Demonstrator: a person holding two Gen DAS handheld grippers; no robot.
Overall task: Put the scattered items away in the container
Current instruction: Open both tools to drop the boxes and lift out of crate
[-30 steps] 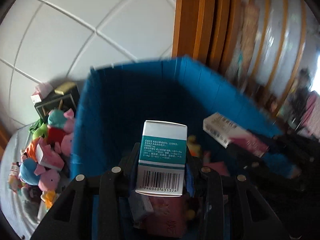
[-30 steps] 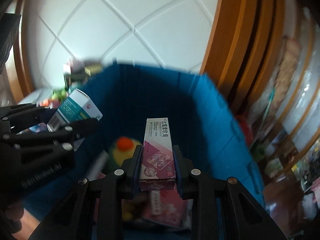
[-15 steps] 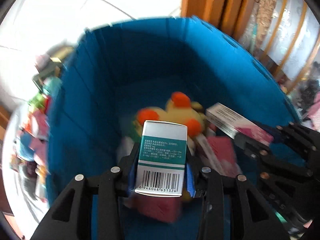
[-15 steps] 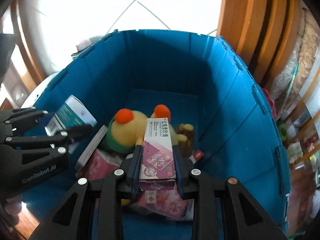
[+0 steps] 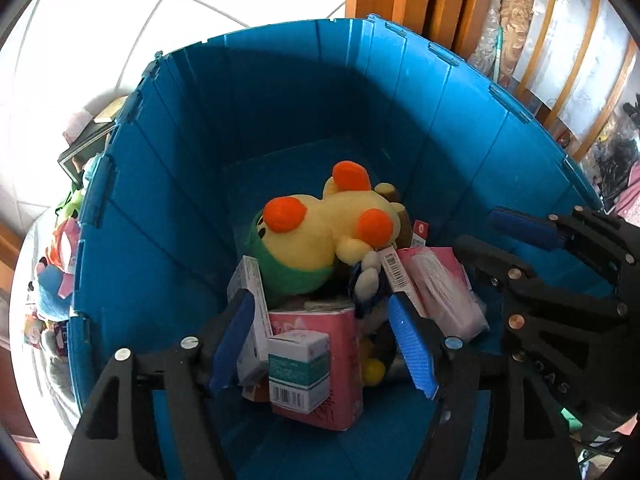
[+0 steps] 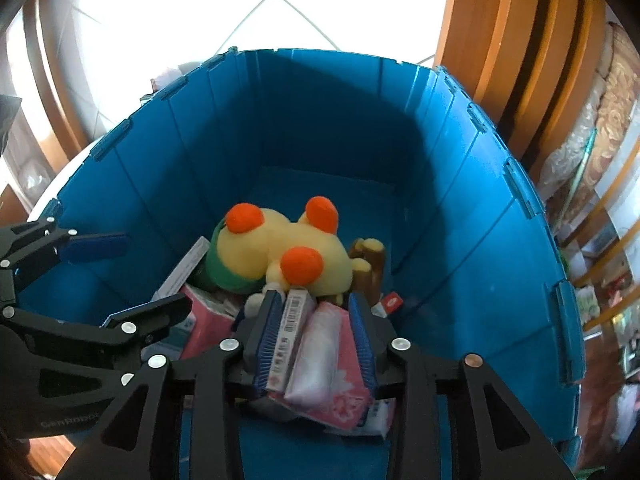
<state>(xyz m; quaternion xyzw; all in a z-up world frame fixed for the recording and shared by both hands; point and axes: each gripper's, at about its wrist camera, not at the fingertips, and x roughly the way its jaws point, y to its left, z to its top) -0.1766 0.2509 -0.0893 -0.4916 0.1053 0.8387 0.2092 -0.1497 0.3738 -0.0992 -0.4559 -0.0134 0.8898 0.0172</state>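
Both grippers hang over the blue bin (image 5: 192, 216). The left gripper (image 5: 320, 340) has just been opening; its fingers (image 5: 232, 340) stand apart, and the teal box (image 5: 298, 372) lies free between them, low in the frame, atop a pink pack (image 5: 340, 344). The right gripper (image 6: 316, 340) has just been opening too; the pink box (image 6: 290, 336) sits between its parted fingers (image 6: 266, 336), leaning by the left one. A yellow plush (image 6: 280, 252) lies mid-frame.
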